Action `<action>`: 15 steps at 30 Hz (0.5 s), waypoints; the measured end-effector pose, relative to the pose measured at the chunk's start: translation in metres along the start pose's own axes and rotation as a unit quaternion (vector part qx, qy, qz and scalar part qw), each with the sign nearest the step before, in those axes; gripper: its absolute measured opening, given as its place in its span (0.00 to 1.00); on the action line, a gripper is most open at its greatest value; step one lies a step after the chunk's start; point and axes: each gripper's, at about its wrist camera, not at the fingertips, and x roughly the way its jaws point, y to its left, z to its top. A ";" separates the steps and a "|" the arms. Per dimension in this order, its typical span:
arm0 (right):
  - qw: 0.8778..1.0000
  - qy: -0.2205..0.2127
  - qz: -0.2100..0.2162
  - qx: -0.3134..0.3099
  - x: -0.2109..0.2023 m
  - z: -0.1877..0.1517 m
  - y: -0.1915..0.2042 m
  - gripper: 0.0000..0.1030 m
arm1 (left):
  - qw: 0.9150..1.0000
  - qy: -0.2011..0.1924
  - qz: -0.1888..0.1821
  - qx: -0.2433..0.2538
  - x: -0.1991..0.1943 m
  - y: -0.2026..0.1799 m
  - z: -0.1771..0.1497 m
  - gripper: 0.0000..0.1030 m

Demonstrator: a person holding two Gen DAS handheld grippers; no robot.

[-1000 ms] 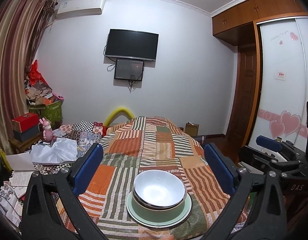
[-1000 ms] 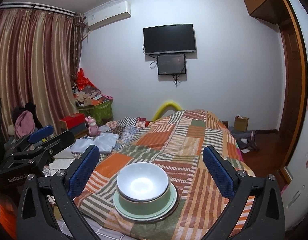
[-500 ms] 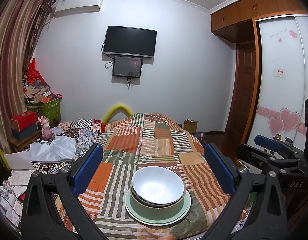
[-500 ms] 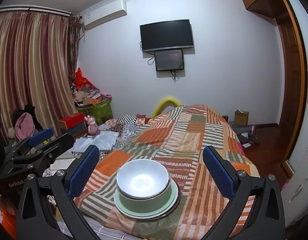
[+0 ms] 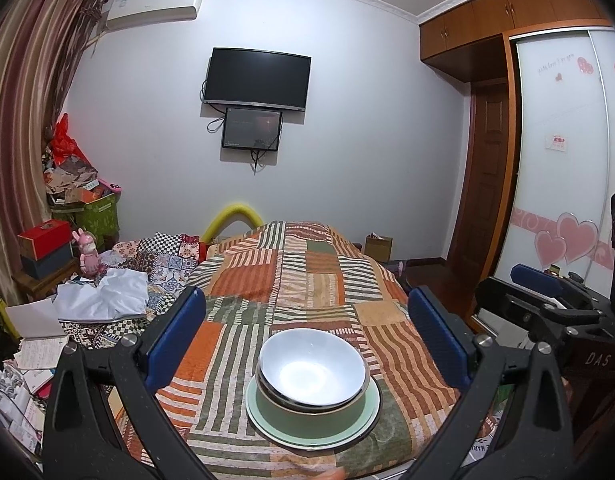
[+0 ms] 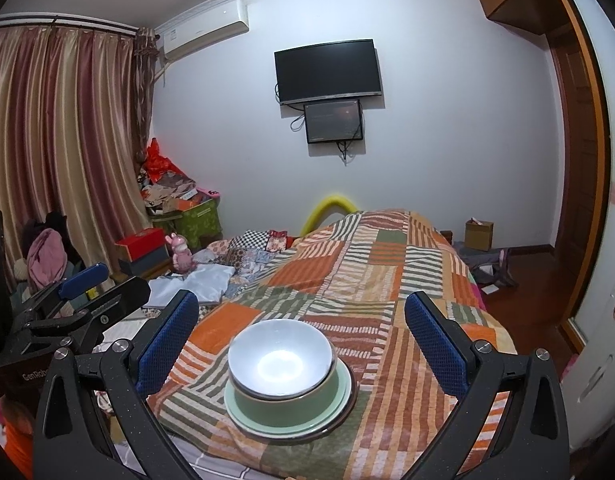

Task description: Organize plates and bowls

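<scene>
The white bowl (image 5: 312, 366) sits nested in the green bowl (image 5: 311, 410) on a green plate (image 5: 267, 416), near the quilt's (image 5: 307, 280) front edge. Both the left gripper (image 5: 307, 332) and right gripper (image 6: 301, 330) hang spread wide and empty, fingers at nine and three o'clock of the stack. The dishes look sorted, so I'd draw both tools straight back without nudging that rim.

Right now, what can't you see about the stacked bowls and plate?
- Both views: the white bowl fills the green bowl, hiding its inside.
- Both views: the bowls cover the pale green plate except its rim.
- Right wrist view: a dark rim under the plate; too thin to identify.
</scene>
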 end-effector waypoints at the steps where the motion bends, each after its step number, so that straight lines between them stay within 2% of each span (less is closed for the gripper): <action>1: 1.000 0.000 0.000 0.000 0.001 0.000 0.000 1.00 | 1.000 0.000 0.000 0.000 0.000 0.000 0.000 0.99; 15: 1.000 -0.003 -0.003 0.000 0.000 0.001 -0.002 1.00 | 1.000 0.000 -0.005 0.002 0.001 -0.003 -0.002 0.99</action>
